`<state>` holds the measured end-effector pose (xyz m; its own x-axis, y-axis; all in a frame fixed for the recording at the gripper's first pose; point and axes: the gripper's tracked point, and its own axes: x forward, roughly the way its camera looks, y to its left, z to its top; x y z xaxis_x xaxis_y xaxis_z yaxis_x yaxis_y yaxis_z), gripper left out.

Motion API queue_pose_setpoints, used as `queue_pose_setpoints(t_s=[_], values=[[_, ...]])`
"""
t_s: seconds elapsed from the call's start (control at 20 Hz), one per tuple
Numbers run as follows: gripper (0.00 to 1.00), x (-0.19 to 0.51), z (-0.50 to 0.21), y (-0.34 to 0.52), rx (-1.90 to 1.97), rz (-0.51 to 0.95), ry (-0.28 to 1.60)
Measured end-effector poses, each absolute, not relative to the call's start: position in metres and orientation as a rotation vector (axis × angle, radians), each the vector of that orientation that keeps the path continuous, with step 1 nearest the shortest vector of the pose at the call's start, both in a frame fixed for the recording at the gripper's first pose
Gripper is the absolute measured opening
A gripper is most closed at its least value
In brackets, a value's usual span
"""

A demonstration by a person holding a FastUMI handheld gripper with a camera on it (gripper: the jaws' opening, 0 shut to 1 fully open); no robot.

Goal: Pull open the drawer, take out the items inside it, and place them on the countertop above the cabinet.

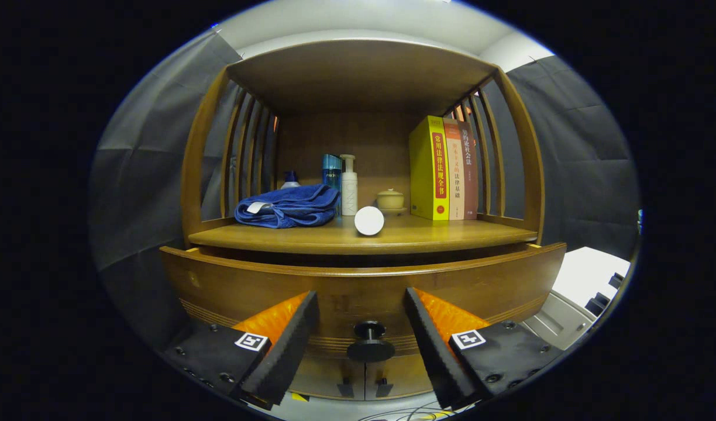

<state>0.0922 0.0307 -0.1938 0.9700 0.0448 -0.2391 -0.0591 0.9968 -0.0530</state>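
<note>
- Claw (361,342) wide apart, holding nothing.
- One brown wooden drawer (264,286), pulled out a bit, under the countertop (440,237).
- One black knob (369,342) between the fingers.
- Three books (443,169), one blue towel (288,206).

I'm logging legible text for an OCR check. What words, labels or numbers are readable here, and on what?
"常用法律法规全书": spine of the yellow book.
"法律基础": lower spine of the brown book; its upper title is blurred.
Dark book, white pump bottle, blue bottle: too blurred to read.
Gripper, open either side of the drawer knob: square markers, no words.
</note>
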Motion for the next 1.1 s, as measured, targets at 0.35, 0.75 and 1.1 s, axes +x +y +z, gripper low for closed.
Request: queue_pose_setpoints(t_s=[0.35,0.75,1.1], values=[[0.98,0.129,-0.197,0.037,-0.074,0.05,0.225],[0.98,0.127,-0.197,0.035,-0.079,0.05,0.24],[0.98,0.07,-0.08,0.008,0.012,-0.012,0.186]])
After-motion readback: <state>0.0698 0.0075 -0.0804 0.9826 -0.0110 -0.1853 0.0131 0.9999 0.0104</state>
